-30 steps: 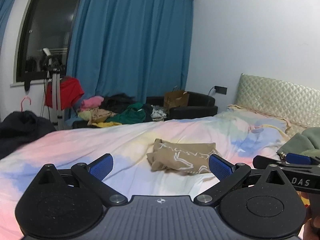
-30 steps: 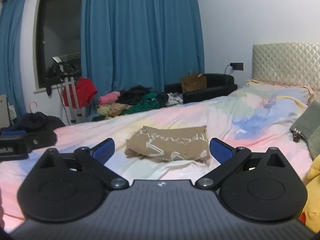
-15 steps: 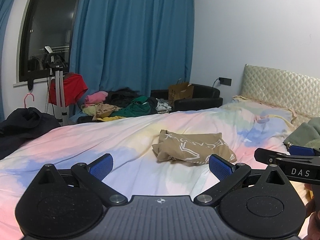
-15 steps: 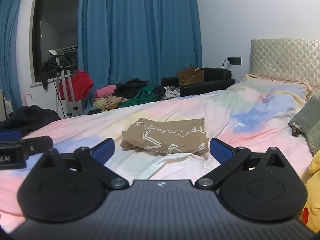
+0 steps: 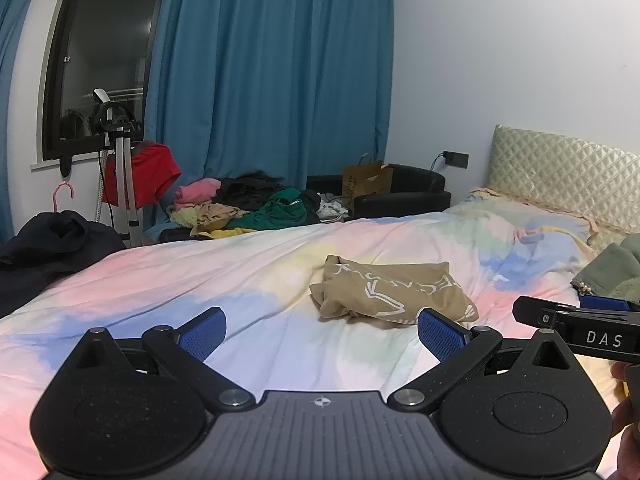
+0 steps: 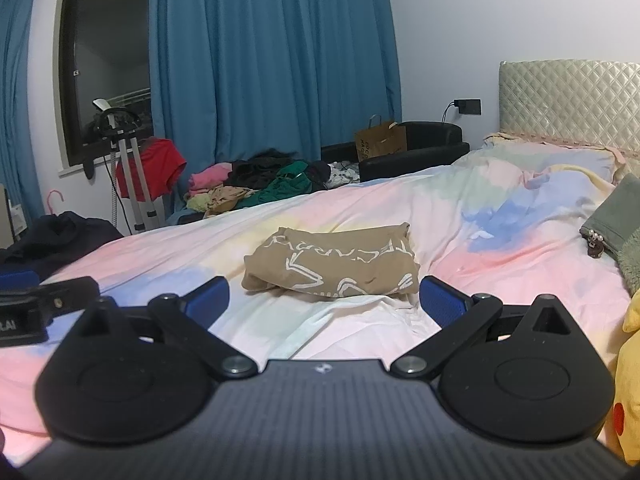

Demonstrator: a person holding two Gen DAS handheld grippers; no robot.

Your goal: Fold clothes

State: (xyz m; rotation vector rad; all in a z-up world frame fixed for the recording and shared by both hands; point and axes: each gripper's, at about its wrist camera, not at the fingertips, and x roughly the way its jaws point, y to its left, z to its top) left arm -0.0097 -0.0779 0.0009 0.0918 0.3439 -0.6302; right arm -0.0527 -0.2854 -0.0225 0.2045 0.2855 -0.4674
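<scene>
Tan folded cotton garment with white lettering lies at twelve o'clock on the pastel tie-dye bedsheet, beyond the wide-open, empty left gripper and right gripper; a careless grab could undo its folds.

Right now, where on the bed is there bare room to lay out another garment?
The pastel bedsheet is bare left of the folded tan printed garment, toward the dark clothes heap, and between the garment and the quilted headboard. The right edge is crowded by a green fleece item.

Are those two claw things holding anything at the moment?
No. The left gripper and right gripper are both open and empty; the folded tan garment lies untouched on the bed.
</scene>
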